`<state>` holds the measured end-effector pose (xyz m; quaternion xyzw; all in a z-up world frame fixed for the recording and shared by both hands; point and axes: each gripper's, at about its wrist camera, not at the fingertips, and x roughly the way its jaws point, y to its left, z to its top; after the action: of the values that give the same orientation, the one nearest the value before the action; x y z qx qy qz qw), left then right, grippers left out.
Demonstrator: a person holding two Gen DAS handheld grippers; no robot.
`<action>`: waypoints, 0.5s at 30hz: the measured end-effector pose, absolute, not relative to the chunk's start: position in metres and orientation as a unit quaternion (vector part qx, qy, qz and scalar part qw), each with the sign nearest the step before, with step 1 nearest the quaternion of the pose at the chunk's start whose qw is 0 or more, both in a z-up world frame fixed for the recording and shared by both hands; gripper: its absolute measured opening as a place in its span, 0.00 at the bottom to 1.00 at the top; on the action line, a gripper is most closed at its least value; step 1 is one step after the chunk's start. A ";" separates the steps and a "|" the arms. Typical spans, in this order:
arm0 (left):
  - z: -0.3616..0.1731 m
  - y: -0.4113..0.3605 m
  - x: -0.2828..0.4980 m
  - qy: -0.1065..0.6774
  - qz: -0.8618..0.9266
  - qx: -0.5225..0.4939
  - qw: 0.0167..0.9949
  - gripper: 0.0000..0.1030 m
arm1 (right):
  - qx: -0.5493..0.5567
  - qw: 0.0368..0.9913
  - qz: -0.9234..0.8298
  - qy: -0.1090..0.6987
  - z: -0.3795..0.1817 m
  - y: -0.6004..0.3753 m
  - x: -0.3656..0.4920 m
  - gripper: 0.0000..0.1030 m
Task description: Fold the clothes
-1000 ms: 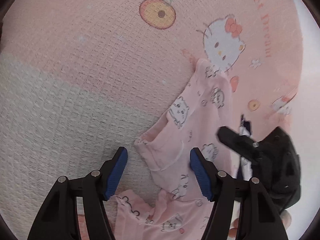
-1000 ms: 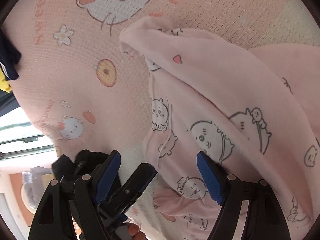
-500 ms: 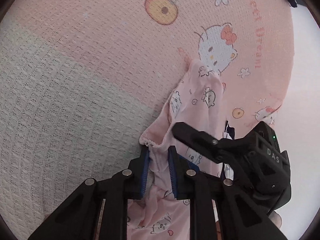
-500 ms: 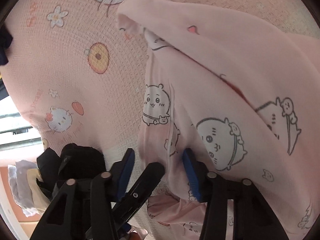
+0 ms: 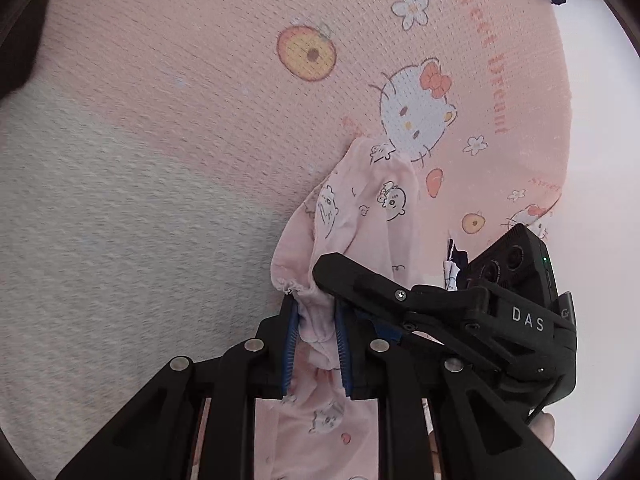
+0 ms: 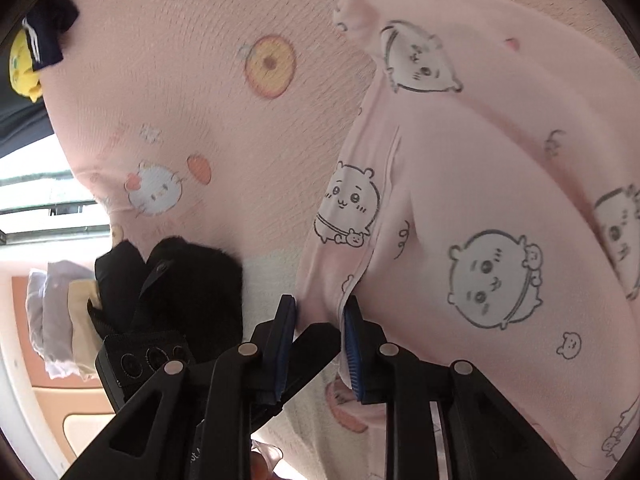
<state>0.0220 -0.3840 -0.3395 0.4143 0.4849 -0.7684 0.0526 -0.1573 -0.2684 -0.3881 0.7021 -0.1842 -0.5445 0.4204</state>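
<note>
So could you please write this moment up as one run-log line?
left gripper: shut on pink garment cuff | right gripper: closing on garment edge | surface: cat-print blanket | fold: not yet done

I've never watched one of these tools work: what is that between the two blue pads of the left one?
A bunched fold of the pink cartoon-print garment, near its gathered hem, pinched by the left gripper. The left wrist view shows it.

Your pink cartoon-print garment (image 6: 460, 208) is lying bunched on the pink blanket (image 5: 200, 60), its gathered cuff (image 5: 298, 284) lifting slightly.
</note>
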 end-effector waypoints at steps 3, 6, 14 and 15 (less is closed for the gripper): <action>-0.346 -0.386 0.025 0.492 -0.761 0.419 0.062 0.14 | 0.713 0.418 -0.536 -0.172 -0.395 -0.275 -0.151 0.22; -0.351 -0.385 0.029 0.492 -0.757 0.424 0.073 0.14 | 0.721 0.416 -0.533 -0.154 -0.398 -0.277 -0.145 0.22; -0.343 -0.380 0.029 0.448 -0.763 0.451 0.115 0.20 | 0.697 0.431 -0.569 -0.077 -0.382 -0.282 -0.135 0.42; -0.342 -0.379 0.027 0.433 -0.762 0.464 0.129 0.33 | 0.687 0.429 -0.583 -0.062 -0.377 -0.283 -0.133 0.63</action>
<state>0.0274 -0.3794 -0.3418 0.4638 0.4333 -0.7619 0.1292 -0.1330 -0.2827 -0.3767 0.6873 -0.0617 -0.5830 0.4289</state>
